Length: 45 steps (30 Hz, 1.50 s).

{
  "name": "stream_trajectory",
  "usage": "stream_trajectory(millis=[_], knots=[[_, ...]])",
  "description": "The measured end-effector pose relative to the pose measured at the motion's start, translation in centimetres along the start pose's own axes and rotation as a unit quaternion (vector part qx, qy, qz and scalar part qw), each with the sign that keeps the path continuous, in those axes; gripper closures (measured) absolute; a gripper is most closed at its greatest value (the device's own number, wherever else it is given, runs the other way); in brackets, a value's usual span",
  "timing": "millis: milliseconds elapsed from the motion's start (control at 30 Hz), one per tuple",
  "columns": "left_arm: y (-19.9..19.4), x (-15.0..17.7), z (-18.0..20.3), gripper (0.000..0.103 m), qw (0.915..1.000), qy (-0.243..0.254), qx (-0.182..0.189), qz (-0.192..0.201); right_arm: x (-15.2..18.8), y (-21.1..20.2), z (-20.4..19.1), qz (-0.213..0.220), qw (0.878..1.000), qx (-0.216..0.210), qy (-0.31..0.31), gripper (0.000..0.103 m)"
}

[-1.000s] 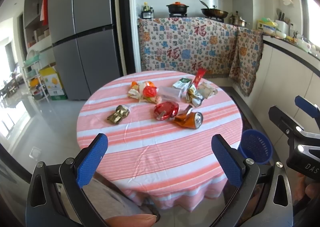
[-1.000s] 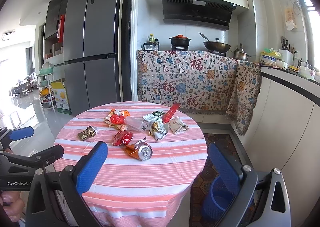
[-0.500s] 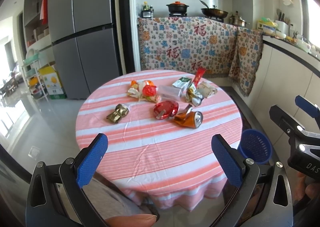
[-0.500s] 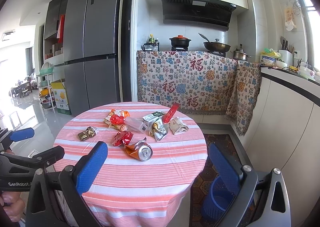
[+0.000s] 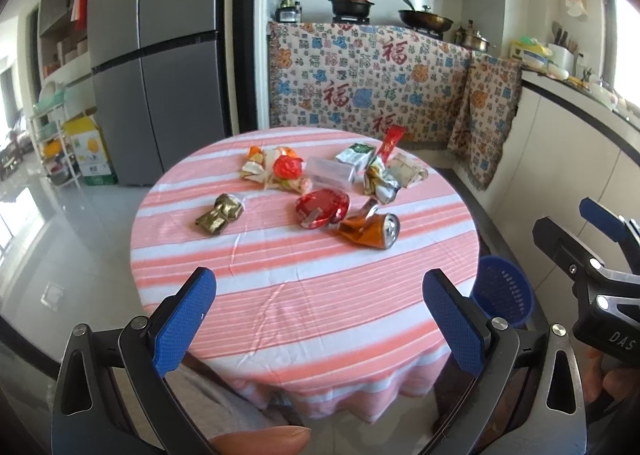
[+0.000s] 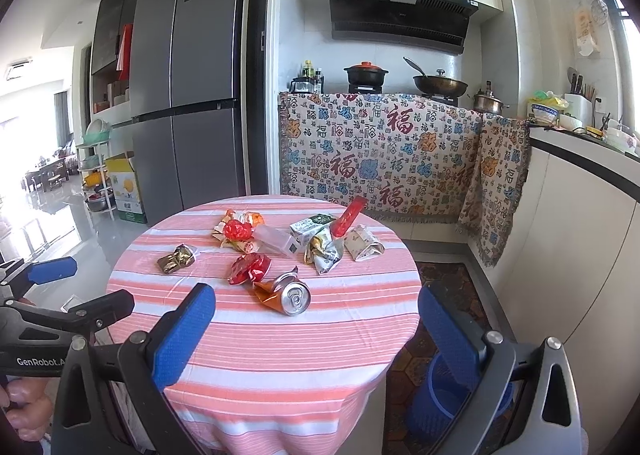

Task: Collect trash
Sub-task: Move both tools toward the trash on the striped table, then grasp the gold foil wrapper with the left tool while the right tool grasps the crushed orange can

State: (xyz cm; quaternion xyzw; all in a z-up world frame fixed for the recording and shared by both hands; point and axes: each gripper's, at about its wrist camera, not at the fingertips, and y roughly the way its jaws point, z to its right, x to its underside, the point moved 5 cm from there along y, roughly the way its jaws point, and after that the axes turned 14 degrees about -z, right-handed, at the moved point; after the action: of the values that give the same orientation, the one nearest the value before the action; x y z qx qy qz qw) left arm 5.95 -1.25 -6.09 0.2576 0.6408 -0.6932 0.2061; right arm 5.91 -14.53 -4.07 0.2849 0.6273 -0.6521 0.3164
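Both claws, left (image 5: 318, 315) and right (image 6: 314, 335), gape wide, empty; the crushed can (image 6: 285, 293) looks light, springy, best pinched across its flattened waist.

The round table's cloth (image 5: 304, 295) is striped pink and white, the crushed can (image 5: 370, 230) orange with a silver end, the foil wrapper (image 5: 322, 207) shiny red, the crumpled wrapper (image 5: 220, 213) gold, the basket (image 5: 502, 291) blue, and the 2 grippers' pads (image 6: 182, 337) blue on black frames.
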Motion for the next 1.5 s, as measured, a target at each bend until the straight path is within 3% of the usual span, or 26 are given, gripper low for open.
stream_trajectory(millis=[233,467,667,800,1100,1267,1500], knots=[[5.0,0.4,-2.4,0.000,0.9991,-0.006,0.010,-0.040,1.4,4.4,0.3,-0.014,0.999,-0.029,-0.012,0.000],[11.6,-0.5,-7.4,0.000,0.9935,-0.039,0.025,-0.104,3.3,11.7,1.3,-0.085,0.995,-0.049,-0.023,0.000],[17.7,-1.8,-8.7,0.000,0.9886,-0.033,0.000,-0.147,4.4,19.0,-0.3,-0.157,0.980,-0.113,-0.051,0.000],[20.9,-1.8,-8.8,0.000,0.9835,-0.037,-0.007,-0.177,4.6,23.2,-1.2,-0.202,0.969,-0.122,-0.077,0.000],[23.1,-2.4,-10.0,0.000,0.9817,-0.027,-0.048,-0.182,3.8,27.0,-3.0,-0.238,0.955,-0.119,-0.133,0.000],[23.7,-3.2,-11.2,0.000,0.9871,0.000,-0.028,-0.157,2.8,28.2,-3.6,-0.233,0.954,-0.122,-0.144,0.000],[24.6,-4.8,-12.5,0.000,0.9819,0.014,-0.018,-0.188,2.2,28.9,-3.8,-0.233,0.952,-0.129,-0.153,0.000]])
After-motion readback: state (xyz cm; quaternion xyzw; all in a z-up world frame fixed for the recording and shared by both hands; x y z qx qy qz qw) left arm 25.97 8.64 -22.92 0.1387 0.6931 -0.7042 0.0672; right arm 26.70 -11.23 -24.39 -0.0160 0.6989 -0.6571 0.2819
